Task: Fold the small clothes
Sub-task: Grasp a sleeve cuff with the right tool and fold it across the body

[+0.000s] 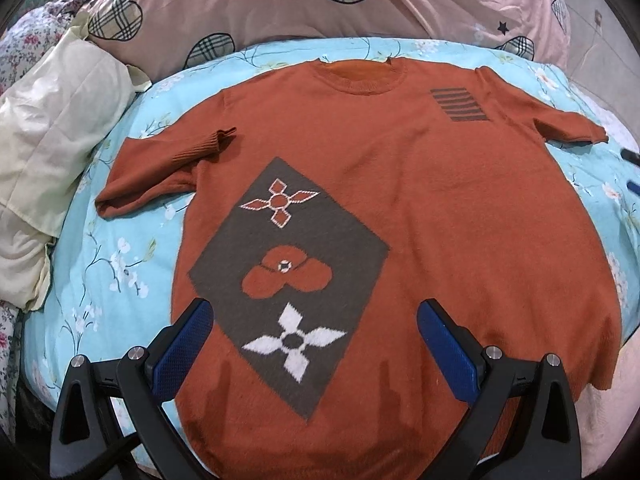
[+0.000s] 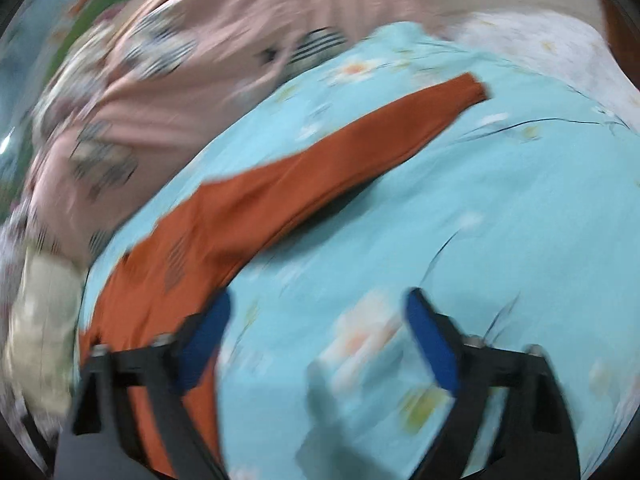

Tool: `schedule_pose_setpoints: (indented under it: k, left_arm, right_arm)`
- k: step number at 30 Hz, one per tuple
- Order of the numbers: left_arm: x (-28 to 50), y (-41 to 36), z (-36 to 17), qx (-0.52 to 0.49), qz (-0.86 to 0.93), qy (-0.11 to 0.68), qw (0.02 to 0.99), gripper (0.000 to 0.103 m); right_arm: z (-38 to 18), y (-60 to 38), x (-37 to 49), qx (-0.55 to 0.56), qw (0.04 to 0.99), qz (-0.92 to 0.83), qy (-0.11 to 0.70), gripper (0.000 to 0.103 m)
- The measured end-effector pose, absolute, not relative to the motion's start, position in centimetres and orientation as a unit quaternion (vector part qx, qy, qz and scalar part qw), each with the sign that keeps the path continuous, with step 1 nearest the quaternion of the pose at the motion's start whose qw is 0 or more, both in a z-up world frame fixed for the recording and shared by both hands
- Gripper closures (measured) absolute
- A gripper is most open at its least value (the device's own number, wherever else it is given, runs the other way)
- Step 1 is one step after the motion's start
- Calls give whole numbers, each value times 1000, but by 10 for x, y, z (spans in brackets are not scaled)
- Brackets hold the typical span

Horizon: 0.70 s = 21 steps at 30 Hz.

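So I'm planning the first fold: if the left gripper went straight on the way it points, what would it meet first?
Probably the orange sweater, at its grey diamond patch, which lies between the open left gripper fingers. Depth is unclear.

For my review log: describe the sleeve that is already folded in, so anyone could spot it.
On the light blue floral bedspread lies a rust-orange sweater, chest up. Its folded sleeve is on the image-left side, nearest the cream pillow. Unlike the other sleeve, its ribbed cuff is doubled back onto the sweater's body.
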<state>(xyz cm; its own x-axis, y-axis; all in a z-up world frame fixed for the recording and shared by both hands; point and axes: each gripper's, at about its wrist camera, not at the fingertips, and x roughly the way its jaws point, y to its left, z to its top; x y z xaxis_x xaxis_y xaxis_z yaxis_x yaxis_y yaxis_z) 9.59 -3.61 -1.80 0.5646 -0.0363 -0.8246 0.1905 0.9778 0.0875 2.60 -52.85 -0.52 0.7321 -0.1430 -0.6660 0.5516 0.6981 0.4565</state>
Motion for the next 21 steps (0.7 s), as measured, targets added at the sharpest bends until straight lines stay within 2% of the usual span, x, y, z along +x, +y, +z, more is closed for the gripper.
schedule_pose_setpoints:
  k: [4,6,13,16,17,18,19,21]
  left_arm:
    - [105,-44,-25,88,-67,475,873,1]
    - [110,-48,-29,92,-67,481,869,1]
    - [132,-63,-45,101,-72,502,856,1]
    - [139,-70,-49,107,-75,506,853,1]
    - [140,-71,-50,107,-76,507,852,1]
    - [141,-72,-51,106,-79,508,851,1]
    - [142,-73,-52,107,-80,509,850,1]
    - [142,-75,-53,106,-84,510,850,1]
  right_arm:
    - [-7,-602,41,378,850,-248,270,39]
    - [-9,-631,51,404,840,-261,249,45]
    - [-25,-695,85,445,817,-282,235,45]
    - [-19,-704,98,423,828,-289,226,51]
    - [-18,-705,100,416,831,-291,229,61]
    - [-16,-706,104,406,834,-290,235,80]
    - [-14,-705,104,400,838,-286,235,93]
    - [-3,-695,103,383,852,-276,228,95]
